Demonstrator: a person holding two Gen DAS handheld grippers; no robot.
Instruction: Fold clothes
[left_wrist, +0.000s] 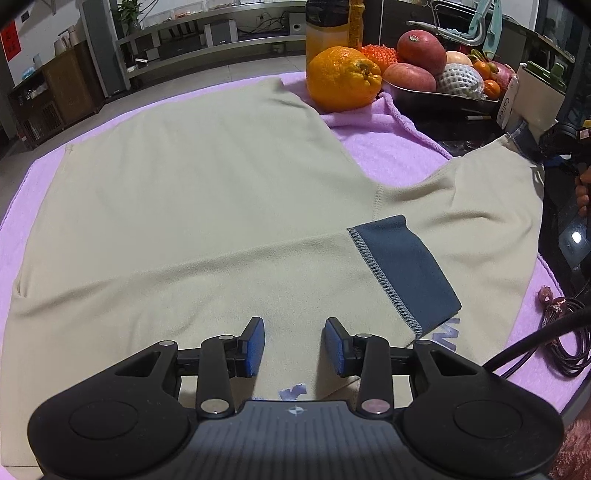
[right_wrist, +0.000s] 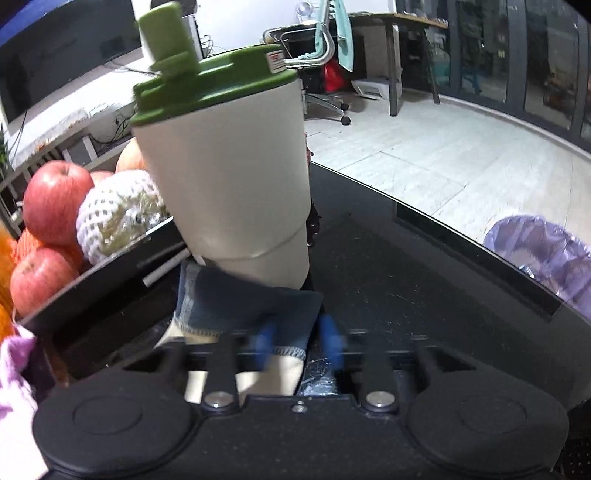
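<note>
A beige long-sleeved top (left_wrist: 192, 192) lies flat on a purple blanket (left_wrist: 388, 155). One sleeve is folded across the body, its dark blue cuff (left_wrist: 402, 273) near my left gripper (left_wrist: 294, 345), which is open and empty just above the fabric. The other sleeve (left_wrist: 491, 192) stretches to the right, where my right gripper (left_wrist: 554, 144) is at its blue cuff. In the right wrist view the right gripper (right_wrist: 297, 341) is blurred and open, with that blue cuff (right_wrist: 243, 306) at its left fingertip.
A large orange (left_wrist: 341, 79) and a metal bowl of fruit (left_wrist: 443, 98) stand at the blanket's far edge. A beige tumbler with a green lid (right_wrist: 236, 173) stands right by the right cuff. Cables (left_wrist: 565, 332) lie at the right edge. The black tabletop (right_wrist: 406, 266) extends right.
</note>
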